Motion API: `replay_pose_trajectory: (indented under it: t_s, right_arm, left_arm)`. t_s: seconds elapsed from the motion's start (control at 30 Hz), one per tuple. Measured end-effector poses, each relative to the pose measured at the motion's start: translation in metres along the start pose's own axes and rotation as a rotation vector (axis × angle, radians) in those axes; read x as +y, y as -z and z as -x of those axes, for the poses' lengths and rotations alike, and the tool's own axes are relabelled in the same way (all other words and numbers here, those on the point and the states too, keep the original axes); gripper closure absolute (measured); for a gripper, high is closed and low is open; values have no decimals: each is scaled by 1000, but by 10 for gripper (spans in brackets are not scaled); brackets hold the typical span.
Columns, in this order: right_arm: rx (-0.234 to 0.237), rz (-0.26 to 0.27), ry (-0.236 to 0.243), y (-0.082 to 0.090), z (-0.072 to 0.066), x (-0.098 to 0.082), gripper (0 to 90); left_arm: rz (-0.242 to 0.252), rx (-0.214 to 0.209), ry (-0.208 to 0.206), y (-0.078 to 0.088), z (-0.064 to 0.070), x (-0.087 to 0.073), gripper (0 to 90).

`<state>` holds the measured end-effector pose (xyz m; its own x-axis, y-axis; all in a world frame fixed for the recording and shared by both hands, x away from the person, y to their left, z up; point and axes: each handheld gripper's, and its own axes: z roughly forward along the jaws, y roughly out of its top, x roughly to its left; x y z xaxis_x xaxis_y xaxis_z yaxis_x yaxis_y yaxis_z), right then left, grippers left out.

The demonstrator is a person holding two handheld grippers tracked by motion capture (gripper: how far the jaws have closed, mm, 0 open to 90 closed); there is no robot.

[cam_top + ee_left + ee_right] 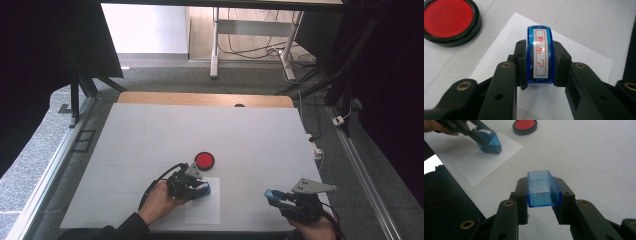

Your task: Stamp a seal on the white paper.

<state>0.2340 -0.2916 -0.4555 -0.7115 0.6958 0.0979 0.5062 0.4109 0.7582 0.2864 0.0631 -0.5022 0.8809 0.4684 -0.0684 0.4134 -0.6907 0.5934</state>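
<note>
Right fingers [544,206] grip a blue cap [543,188] above the counter [260,130]. Left fingers [539,67] clamp the stamp [539,56] on the paper [584,53], near the ink pad [447,18].

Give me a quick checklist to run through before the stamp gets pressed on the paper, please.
1. Left tongs shut on the stamp: ok.
2. Stamp over the sheet of paper, base toward it: ok.
3. Whether the stamp base already touches the paper: cannot tell.
4. Cap off the stamp and gripped in the right tongs, away from the paper: ok.
5. Red ink pad open and beside the paper: ok.
6. Ink on the stamp face: cannot tell, it faces down.
</note>
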Motion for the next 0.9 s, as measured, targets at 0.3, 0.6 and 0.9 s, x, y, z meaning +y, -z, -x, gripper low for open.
replay_pose_trajectory:
  t_s: [0.3, 0.6, 0.9]
  right_arm:
    - [0, 0, 4, 0, 0, 0, 684]
    - [4, 2, 7, -1, -1, 0, 684]
    - [3, -1, 11, -1, -1, 0, 683]
  left_arm:
    - [10, -40, 43, 0, -7, -1, 706]
    - [19, -78, 80, 0, -13, -3, 705]
    - [3, -33, 38, 0, -5, 0, 704]
